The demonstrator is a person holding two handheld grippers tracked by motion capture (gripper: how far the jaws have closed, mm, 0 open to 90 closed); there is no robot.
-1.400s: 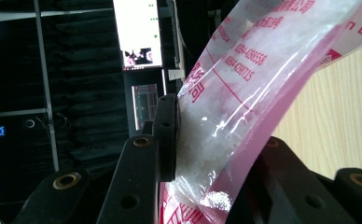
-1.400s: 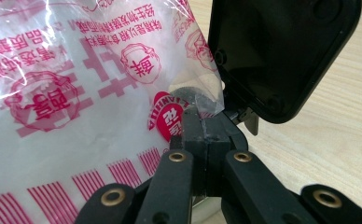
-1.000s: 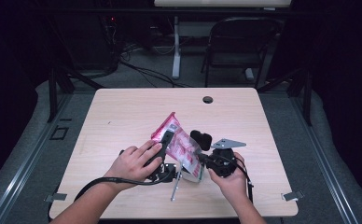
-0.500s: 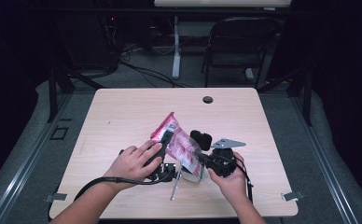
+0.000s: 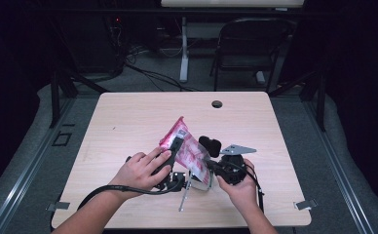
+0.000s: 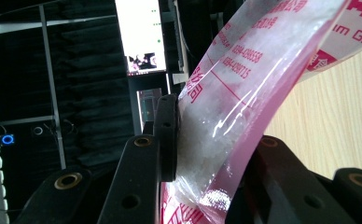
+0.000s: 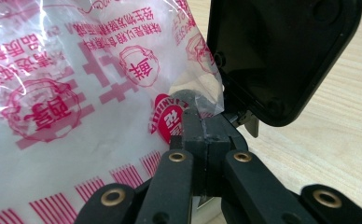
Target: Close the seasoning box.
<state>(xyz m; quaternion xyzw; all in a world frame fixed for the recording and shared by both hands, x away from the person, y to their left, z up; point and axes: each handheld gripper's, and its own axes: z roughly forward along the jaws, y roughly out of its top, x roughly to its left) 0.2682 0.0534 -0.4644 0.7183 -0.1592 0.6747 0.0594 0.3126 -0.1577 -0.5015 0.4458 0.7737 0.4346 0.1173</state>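
- Overhead first: pink-printed plastic bag (image 5: 186, 148) held above the near middle of the wooden desk (image 5: 128, 122), tilted, upper corner pointing away from the person.
- Left hand (image 5: 141, 170) wrapped around the left gripper (image 5: 176, 146), black jaws reaching up along the bag's near-left edge; cable trailing back toward the desk's front edge.
- Right hand (image 5: 238, 187) gripping the right gripper (image 5: 207, 163), grey three-cornered plate on top, jaws aimed leftward at the bag's lower right side.
- Just beyond the right gripper, a black rounded object (image 5: 210, 145), touching or just beside the bag; cannot tell which.
- Below the bag, between the two grippers, a thin metal stand (image 5: 186, 190) resting on the desk.
- Far past both grippers, a round hole (image 5: 217, 104) in the desk; beyond it a folding chair (image 5: 250, 48) on the floor.
- Left gripper view: left gripper (image 6: 207, 154) pinching the bag (image 6: 244, 93), clear film bulging with white granular contents pressed between the two black jaws, red printing running up and away from the jaw tips. Desk surface to the right of the jaws; a lit screen (image 6: 139, 35) far ahead in the dark room.
- Right gripper view: right gripper (image 7: 202, 126) pressed together on a fold of the bag (image 7: 76, 93), film crinkled over the jaw tips, red characters spreading to the left of the jaws. Right of the tips, a black flat-faced block (image 7: 281, 51), close against the bag's edge.
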